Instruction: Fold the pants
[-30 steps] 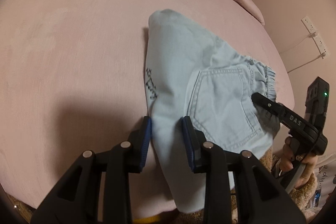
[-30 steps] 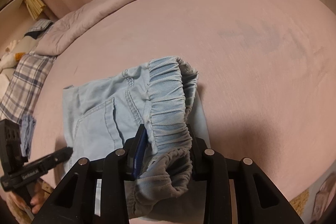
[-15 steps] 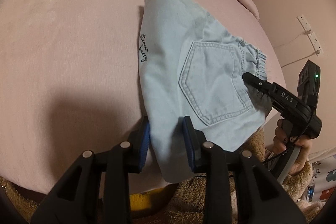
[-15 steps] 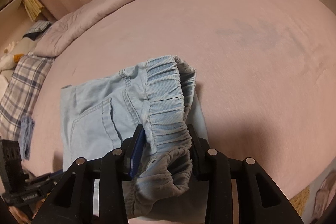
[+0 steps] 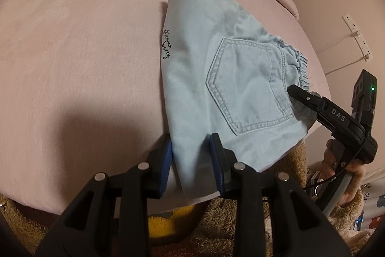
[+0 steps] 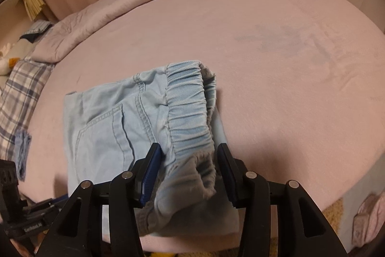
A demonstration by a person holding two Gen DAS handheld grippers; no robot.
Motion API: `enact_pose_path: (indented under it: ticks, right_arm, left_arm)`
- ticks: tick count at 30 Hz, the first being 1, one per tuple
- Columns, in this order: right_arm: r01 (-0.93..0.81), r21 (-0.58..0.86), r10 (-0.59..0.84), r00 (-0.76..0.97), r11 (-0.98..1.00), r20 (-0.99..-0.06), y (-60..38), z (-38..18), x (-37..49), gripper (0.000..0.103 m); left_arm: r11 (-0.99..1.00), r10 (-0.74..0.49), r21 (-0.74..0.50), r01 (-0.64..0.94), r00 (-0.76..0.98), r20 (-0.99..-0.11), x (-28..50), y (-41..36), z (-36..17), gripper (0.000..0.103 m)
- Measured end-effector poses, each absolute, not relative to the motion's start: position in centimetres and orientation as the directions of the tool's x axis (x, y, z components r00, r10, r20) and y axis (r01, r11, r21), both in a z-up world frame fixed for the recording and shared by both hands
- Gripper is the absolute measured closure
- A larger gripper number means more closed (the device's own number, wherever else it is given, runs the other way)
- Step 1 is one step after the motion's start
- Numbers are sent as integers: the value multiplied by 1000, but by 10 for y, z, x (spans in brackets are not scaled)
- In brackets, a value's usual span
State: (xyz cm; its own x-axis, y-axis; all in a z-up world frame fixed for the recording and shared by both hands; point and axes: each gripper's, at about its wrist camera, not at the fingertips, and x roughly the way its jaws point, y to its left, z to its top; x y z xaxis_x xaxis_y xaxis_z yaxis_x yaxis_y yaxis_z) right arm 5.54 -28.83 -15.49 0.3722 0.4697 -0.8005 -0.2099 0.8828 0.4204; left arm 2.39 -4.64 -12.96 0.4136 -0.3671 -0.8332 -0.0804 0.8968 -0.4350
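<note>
1. The pants (image 5: 216, 78) are already a compact light-blue bundle on the pink bed (image 5: 84, 52), sitting at the near edge with the back pocket (image 5: 247, 86) facing up. A bit of the near side hangs past the mattress edge.

2. The left gripper (image 5: 192, 160) has its blue pads on either side of the near corner of the fold. The pads are moderately apart with cloth filling the gap between them, so I'd call it a light pinch on that edge, nothing hard.

3. The right gripper (image 6: 189, 170) has the bunched elastic waistband (image 6: 190, 117) between its pads. The jaws look wider here, and the band fills most of the gap. Seen from the left camera, its tip sits just past the far side of the pocket.

4. I think this is the tidy-up or final-placement step. To do it well, move both ends together at the same height so the layers don't slide apart.

5. The risk is the overhanging edge dragging the stack off the bed, so nudge the bundle away from the tongs, further onto the mattress, before releasing.
</note>
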Motion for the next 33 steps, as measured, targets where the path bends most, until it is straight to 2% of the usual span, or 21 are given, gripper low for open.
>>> enact_pose_path:
  ticks: [11, 13, 16, 33]
  right_arm:
    - [-209, 437, 484, 378, 875, -790, -303, -151, 43, 58]
    - [-212, 449, 497, 376, 868, -782, -305, -150, 40, 65]
    - [-215, 473, 520, 367, 854, -772, -309, -148, 37, 69]
    - [-199, 480, 520, 329, 854, -789, -311, -163, 32, 70]
  left_arm:
    - [901, -354, -425, -91, 415, -838, 23, -54, -129, 71]
    - [901, -354, -425, -91, 415, -838, 22, -54, -130, 71]
    - [901, -355, -425, -90, 413, -839, 20, -55, -130, 71]
    - [906, -344, -413, -91, 408, -846, 20, -55, -131, 70]
